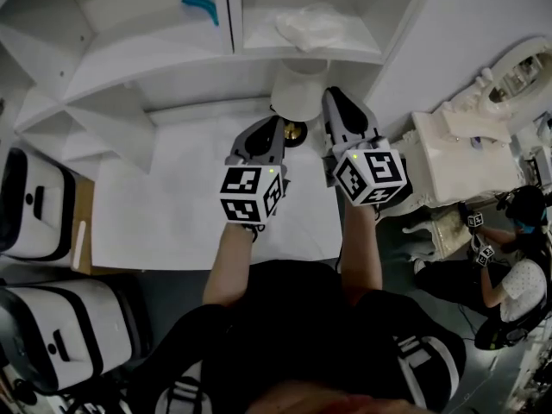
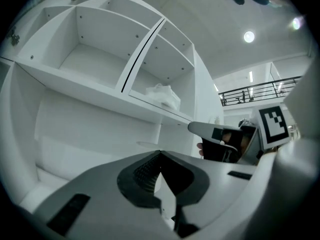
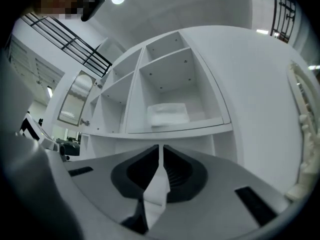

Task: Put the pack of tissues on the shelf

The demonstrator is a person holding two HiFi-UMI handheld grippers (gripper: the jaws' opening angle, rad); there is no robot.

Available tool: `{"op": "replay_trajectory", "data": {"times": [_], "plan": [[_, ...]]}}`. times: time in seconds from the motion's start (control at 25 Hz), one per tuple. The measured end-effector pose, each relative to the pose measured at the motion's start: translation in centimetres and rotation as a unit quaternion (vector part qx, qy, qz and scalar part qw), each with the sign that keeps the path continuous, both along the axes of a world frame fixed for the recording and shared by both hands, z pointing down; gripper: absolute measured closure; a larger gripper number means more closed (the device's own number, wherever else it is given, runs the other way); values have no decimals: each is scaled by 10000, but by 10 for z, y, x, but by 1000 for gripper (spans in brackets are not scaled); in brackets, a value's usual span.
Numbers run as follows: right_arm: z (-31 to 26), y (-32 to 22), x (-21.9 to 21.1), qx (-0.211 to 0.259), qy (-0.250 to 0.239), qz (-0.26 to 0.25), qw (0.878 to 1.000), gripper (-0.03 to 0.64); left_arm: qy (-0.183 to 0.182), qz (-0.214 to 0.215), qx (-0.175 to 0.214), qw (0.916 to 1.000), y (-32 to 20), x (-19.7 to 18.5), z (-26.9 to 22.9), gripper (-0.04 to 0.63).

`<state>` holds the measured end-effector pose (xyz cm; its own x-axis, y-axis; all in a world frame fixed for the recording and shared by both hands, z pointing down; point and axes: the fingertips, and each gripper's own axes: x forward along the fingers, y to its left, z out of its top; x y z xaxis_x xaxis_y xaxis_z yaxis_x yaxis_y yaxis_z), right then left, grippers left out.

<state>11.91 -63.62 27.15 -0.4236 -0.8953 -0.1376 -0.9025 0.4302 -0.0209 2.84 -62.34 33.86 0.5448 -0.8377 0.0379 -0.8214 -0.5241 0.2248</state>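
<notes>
On shelf (image 3: 175, 130), seemingly the tissue pack (image 3: 167, 115)

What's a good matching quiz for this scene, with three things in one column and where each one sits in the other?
Things:
1. pack of tissues
2. teal object
3. lamp

Places:
A. on the tabletop, below the shelf
B. in the right shelf compartment
C. in the left shelf compartment

Pairs: 1-B, 2-C, 3-A
</notes>
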Motion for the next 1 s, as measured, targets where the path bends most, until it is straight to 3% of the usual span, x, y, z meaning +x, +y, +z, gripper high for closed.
{"op": "replay_trajectory", "data": {"times": [0.48, 0.76, 1.0], "plan": [[15, 19, -6, -214, 80, -150, 9996, 574, 49, 73, -34, 10000, 18, 8, 0, 584], [25, 27, -17, -352, 59, -385, 9986, 574, -86, -169, -152, 9997, 24, -3, 9, 586], [37, 39, -9, -439, -48, -554, 9975, 574, -150, -246, -208, 9994, 36, 12, 17, 584]]}}
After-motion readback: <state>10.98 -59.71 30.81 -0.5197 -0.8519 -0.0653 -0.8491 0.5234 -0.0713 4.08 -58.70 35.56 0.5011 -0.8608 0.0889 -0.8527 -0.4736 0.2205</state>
